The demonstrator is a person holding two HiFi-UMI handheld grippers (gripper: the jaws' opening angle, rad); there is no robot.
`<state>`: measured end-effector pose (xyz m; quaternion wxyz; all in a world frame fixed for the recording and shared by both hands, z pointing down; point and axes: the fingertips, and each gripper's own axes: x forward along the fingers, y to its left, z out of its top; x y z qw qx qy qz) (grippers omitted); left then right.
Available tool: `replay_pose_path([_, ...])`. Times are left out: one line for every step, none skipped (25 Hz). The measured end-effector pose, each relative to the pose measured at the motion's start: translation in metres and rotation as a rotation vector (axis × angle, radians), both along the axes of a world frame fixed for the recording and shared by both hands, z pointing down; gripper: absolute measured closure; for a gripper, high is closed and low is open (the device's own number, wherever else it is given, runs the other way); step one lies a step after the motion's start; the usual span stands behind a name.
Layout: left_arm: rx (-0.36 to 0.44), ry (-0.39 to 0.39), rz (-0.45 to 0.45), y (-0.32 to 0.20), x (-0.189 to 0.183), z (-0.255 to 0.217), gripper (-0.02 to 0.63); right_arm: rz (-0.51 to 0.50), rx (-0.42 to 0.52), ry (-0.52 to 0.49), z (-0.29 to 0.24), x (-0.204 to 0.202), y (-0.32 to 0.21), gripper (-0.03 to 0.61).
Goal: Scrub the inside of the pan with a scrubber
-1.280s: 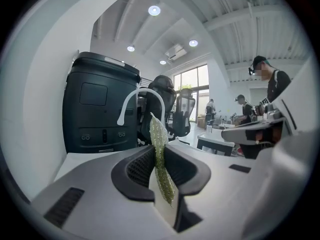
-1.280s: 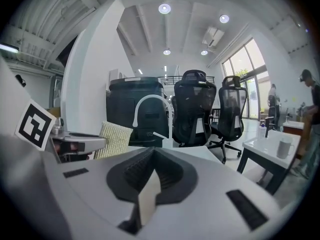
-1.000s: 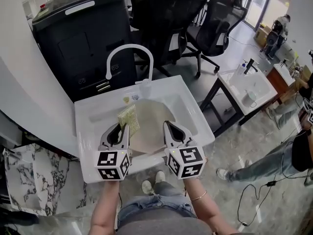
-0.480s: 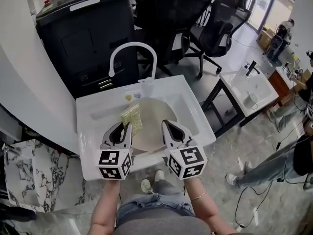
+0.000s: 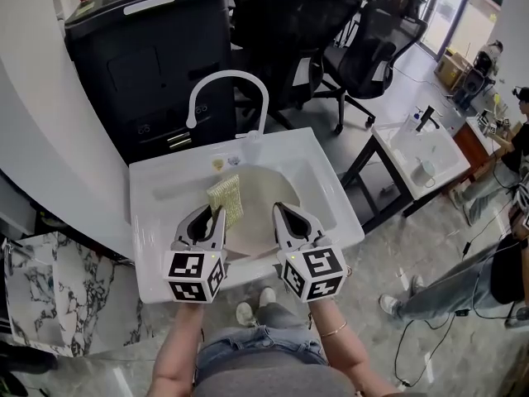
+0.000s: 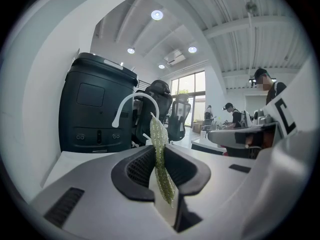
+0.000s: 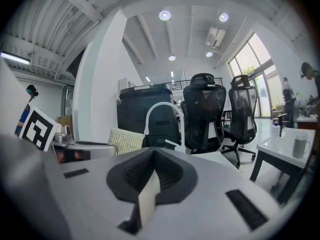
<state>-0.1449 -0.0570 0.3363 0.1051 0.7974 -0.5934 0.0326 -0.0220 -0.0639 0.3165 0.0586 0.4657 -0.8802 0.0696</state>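
One scrubber (image 5: 224, 197) pinched in left claw (image 5: 220, 214), over the pan (image 5: 266, 190).

Two grippers (image 5: 216, 212) (image 5: 278, 208), one scrubber (image 5: 225, 198), one pan (image 5: 261, 198).

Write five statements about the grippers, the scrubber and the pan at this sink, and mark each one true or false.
1. The left gripper is clamped on the scrubber. True.
2. The right gripper is open and empty. False: its jaws are shut on the rim of the pan.
3. The pan stands on the floor beside the sink. False: it sits in the sink's basin.
4. A white curved faucet rises at the back of the sink. True.
5. The scrubber is blue. False: it is yellow-green.
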Motion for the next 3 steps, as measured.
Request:
replay_pose_path([0.002, 0.0, -0.003, -0.0002, -0.0017, -0.0003, 0.543, -0.001, 0.003, -0.001, 0.0001, -0.001, -0.0005, 0.571])
replay_pose_path([0.004, 0.0, -0.006, -0.0004, -0.0036, -0.0006, 0.543, -0.002, 0.006, -0.002, 0.0003, -0.0022, -0.001, 0.571])
replay_pose_path([0.006, 0.001, -0.01, -0.0006, -0.0056, -0.0008, 0.543, -0.004, 0.008, -0.003, 0.0004, -0.0033, -0.0016, 0.571])
